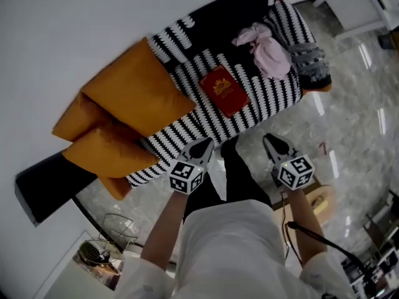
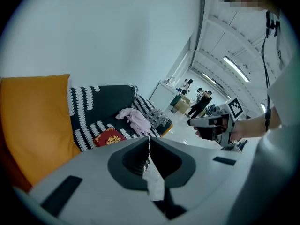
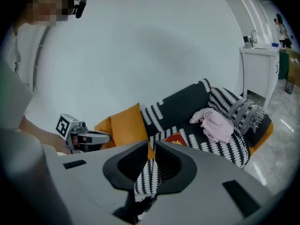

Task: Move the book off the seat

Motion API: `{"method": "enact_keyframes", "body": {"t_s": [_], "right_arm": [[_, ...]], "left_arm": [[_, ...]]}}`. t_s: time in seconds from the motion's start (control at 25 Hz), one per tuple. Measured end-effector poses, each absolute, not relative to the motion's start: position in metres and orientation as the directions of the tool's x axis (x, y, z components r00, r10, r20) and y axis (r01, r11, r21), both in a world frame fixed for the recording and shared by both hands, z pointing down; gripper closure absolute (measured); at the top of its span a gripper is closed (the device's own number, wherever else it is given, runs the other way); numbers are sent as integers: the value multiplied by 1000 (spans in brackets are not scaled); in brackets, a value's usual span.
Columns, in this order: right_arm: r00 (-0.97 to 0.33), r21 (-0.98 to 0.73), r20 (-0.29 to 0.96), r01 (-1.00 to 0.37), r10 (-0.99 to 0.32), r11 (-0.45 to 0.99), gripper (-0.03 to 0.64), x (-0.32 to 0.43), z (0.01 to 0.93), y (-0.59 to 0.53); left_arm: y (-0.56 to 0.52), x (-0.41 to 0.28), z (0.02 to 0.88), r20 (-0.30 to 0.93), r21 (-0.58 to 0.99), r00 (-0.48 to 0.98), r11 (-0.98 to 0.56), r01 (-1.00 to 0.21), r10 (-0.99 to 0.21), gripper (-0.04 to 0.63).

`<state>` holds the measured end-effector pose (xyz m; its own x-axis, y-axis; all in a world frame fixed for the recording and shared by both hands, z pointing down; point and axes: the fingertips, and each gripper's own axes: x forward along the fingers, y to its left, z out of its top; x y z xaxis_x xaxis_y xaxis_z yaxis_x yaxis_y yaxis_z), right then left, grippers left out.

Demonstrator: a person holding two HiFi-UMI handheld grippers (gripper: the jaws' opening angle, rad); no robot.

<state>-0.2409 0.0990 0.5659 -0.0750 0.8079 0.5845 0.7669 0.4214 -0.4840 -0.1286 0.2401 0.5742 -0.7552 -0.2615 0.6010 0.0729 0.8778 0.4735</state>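
Observation:
A red book [image 1: 223,90] with a gold emblem lies flat on the seat of a black-and-white patterned sofa [image 1: 274,98]. It also shows as the red book [image 2: 108,137] and red book [image 3: 177,138], partly hidden behind the jaws. My left gripper [image 1: 201,144] hovers at the seat's front edge, just short of the book, shut and empty. My right gripper [image 1: 272,141] is held over the floor to the right of the sofa corner, also shut with nothing in it. Left gripper [image 2: 149,143] and right gripper [image 3: 152,146] both show closed jaws.
Orange cushions [image 1: 131,98] are piled at the sofa's left end. A pink cloth [image 1: 267,50] and a grey knitted item [image 1: 310,61] lie on the right part of the seat. A wire basket [image 1: 115,229] stands on the marble floor at lower left.

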Motion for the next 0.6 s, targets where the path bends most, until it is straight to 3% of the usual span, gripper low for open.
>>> {"method": "enact_keyframes", "body": {"t_s": [0.2, 0.6], "right_arm": [[-16, -500, 610, 768, 792, 400, 559, -261, 608, 103], [73, -517, 656, 769, 751, 377, 485, -286, 694, 122]], "left_arm": [[234, -149, 614, 618, 493, -745, 862, 116, -253, 589], [234, -168, 700, 662, 515, -709, 835, 194, -244, 522]]}}
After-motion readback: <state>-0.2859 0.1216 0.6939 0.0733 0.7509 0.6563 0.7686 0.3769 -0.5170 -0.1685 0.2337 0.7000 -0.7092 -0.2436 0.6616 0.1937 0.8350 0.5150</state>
